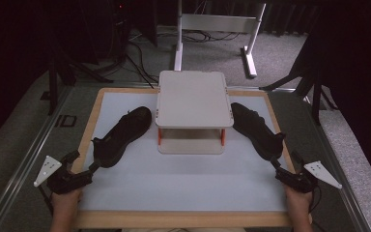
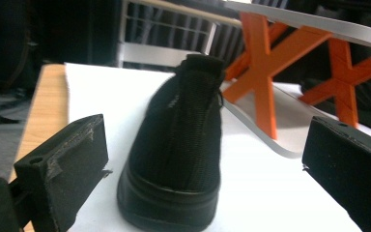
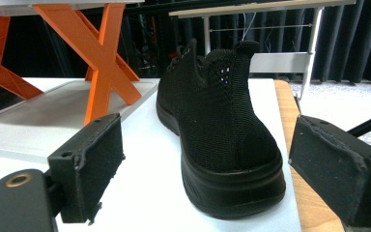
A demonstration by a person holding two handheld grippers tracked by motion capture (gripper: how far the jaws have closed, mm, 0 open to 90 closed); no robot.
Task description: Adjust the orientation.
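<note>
Two black knit shoes lie on the white tabletop (image 1: 183, 186), one on either side of a small shelf. The left shoe (image 1: 121, 135) points its heel at my left gripper (image 1: 83, 162). In the left gripper view that shoe (image 2: 178, 145) sits between the spread jaws of the left gripper (image 2: 205, 137), and neither pad touches it. The right shoe (image 1: 257, 130) has its heel toward my right gripper (image 1: 286, 162). In the right gripper view the right gripper (image 3: 207, 145) stands open around this shoe's (image 3: 222, 125) heel, with gaps on both sides.
A beige two-level shelf (image 1: 193, 99) with orange X-shaped supports (image 2: 263, 72) stands at the table's middle back. The tabletop has a wooden border (image 1: 183, 220). A white metal frame (image 1: 217, 29) stands on the floor beyond the table.
</note>
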